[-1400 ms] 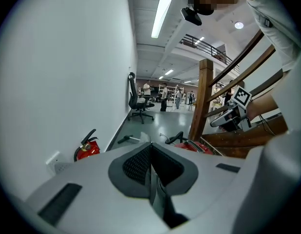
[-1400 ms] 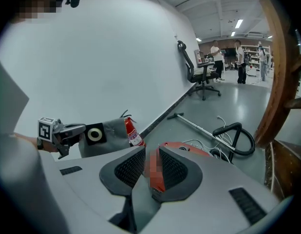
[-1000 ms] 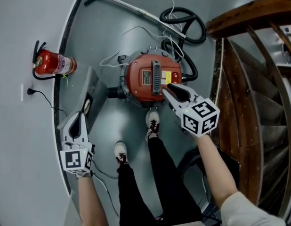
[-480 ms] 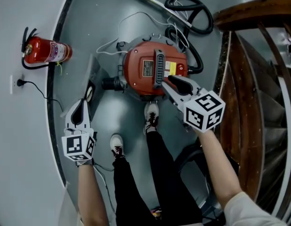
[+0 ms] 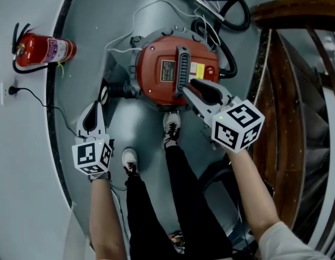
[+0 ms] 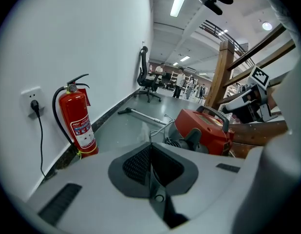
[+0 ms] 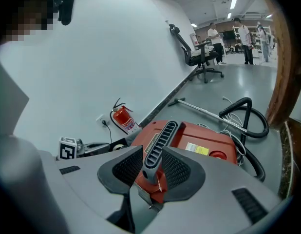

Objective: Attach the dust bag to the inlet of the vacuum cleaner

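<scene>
The red vacuum cleaner (image 5: 162, 72) stands on the grey floor, its black inlet (image 5: 120, 90) pointing left. The grey dust bag (image 5: 104, 91) hangs edge-on just left of the inlet, its round collar close to it. My left gripper (image 5: 95, 106) is shut on the bag's lower edge, which shows as a thin pale sheet (image 6: 146, 130) between the jaws. The right gripper (image 5: 188, 87) is shut on the near end of the vacuum's grey handle (image 7: 158, 145), with a pad on each side.
A fire extinguisher (image 5: 43, 50) lies by the wall at left beside a plugged socket (image 5: 7, 91). The black hose (image 5: 221, 7) and white cable coil behind the vacuum. A wooden stair rail (image 5: 297, 64) runs along the right. The person's shoes (image 5: 171, 126) stand just before the vacuum.
The left gripper has carried the dust bag right and forward, closing the gap to the inlet. The right gripper stays on the handle. The view has drawn nearer to the vacuum.
</scene>
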Demonstrator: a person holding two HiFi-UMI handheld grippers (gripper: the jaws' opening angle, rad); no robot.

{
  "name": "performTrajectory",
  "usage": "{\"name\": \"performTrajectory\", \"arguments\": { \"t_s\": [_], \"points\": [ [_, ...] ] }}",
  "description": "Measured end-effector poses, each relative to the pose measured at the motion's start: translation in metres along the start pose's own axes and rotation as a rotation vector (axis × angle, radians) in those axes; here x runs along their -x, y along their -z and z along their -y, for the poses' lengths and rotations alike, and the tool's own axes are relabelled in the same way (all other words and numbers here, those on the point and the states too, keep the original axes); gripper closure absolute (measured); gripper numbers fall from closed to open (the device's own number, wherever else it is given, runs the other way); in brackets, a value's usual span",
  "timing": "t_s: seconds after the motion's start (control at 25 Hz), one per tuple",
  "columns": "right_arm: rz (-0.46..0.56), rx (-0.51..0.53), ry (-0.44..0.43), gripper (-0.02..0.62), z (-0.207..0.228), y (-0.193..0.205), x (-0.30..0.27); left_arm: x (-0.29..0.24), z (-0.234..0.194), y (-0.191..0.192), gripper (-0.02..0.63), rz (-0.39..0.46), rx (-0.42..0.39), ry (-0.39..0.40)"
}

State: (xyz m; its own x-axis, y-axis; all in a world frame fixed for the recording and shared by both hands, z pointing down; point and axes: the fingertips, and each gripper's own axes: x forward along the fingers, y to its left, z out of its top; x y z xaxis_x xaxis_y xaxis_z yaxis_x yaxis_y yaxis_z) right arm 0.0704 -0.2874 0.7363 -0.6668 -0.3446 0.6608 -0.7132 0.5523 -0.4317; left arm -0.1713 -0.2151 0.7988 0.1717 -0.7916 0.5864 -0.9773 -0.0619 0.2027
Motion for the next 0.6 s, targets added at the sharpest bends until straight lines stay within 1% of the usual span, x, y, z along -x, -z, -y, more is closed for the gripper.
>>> {"name": "performTrajectory", "arguments": {
  "t_s": [0.28, 0.6],
  "points": [
    [-0.004, -0.017, -0.023, 0.476, 0.003, 0.006, -0.004, -0.015, 0.0, -0.002, 0.6, 0.015, 0.037, -0.019],
    [0.01, -0.036, -0.03, 0.476, 0.004, 0.009, -0.007, -0.021, 0.01, -0.007, 0.6, 0.039, 0.049, 0.029]
  ]
}}
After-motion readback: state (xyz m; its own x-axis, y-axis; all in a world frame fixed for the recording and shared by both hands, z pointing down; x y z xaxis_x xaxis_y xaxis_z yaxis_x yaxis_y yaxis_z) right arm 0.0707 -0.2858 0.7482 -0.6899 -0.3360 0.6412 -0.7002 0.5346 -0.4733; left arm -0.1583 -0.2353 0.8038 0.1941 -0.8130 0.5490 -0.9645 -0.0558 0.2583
